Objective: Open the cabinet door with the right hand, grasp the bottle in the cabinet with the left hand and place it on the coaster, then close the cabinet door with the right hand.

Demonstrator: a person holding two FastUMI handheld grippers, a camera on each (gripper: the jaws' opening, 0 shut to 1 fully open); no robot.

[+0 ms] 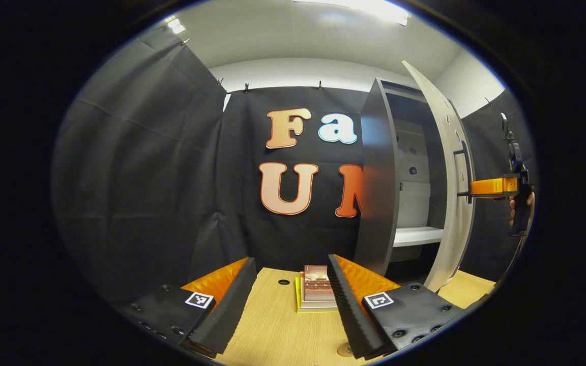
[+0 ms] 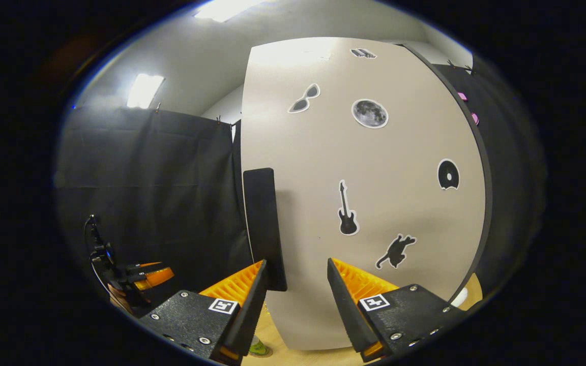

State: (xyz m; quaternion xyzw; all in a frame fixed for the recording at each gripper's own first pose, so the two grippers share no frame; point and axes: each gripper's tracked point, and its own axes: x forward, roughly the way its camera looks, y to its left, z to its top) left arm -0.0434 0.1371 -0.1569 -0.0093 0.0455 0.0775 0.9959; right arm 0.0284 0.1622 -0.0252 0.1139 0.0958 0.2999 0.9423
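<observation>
The grey cabinet [image 1: 377, 193] stands at the right of the left gripper view with its pale door [image 1: 443, 147] swung partly open. Inside I see a white shelf [image 1: 417, 235] and no bottle on the part that shows. My right gripper [image 1: 476, 189], held by a hand [image 1: 519, 208], reaches the black door handle [image 1: 463, 168]. In the right gripper view, the right gripper [image 2: 296, 263] is open, close to the stickered door front [image 2: 374, 203], with the handle [image 2: 265, 229] ending just above its left fingertip. My left gripper [image 1: 290, 262] hangs open over the wooden table [image 1: 272, 325].
A small stack of books [image 1: 317, 292] lies on the table between the left gripper's fingers. A round flat thing [image 1: 346, 349] peeks out at the table's near edge. The other gripper [image 2: 140, 277] shows low at the left of the right gripper view.
</observation>
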